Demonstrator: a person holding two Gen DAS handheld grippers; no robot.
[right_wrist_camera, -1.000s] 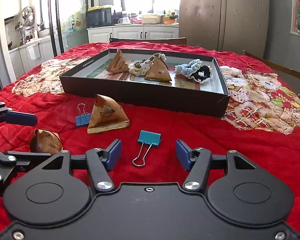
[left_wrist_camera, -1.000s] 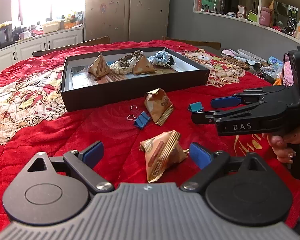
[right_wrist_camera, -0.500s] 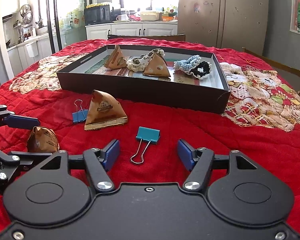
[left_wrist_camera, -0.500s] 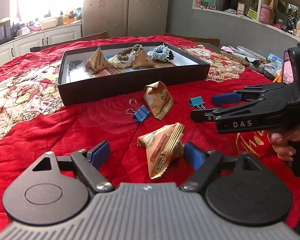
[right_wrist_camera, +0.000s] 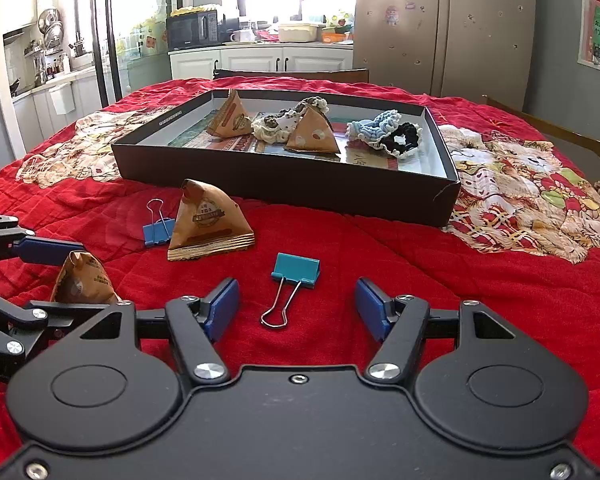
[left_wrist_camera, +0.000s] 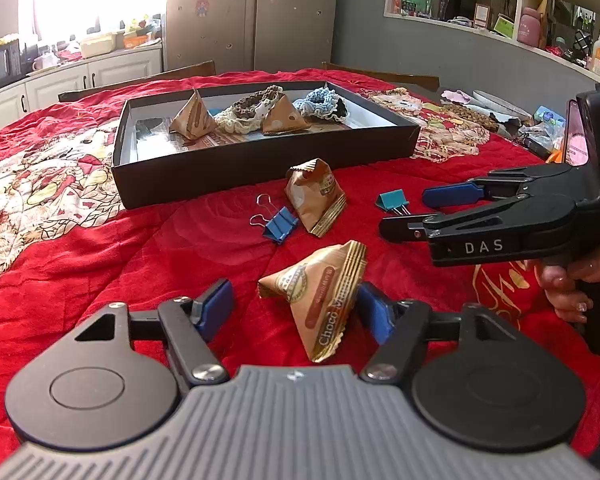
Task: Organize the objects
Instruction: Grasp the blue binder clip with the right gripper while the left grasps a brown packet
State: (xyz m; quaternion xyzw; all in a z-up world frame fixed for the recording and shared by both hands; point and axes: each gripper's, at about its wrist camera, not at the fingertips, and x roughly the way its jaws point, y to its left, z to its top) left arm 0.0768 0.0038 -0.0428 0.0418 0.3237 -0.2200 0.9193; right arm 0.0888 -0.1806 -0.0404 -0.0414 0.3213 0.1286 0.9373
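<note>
Fingers: left gripper [left_wrist_camera: 294,306] closing around one snack packet [left_wrist_camera: 320,294], not yet pinched; right gripper [right_wrist_camera: 296,306] apart over one teal binder clip [right_wrist_camera: 296,268]. Black tray [right_wrist_camera: 284,178]: two packets, three scrunchies. Red cloth [right_wrist_camera: 440,280]: two packets, two clips.

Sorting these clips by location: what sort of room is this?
Probably a home kitchen-dining room: a microwave on white cabinets, a tall fridge, and a table under a red quilt.

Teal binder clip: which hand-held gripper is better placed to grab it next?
Right. The teal binder clip lies between the right hand-held gripper fingers; the left hand-held gripper is closing around a snack packet.
</note>
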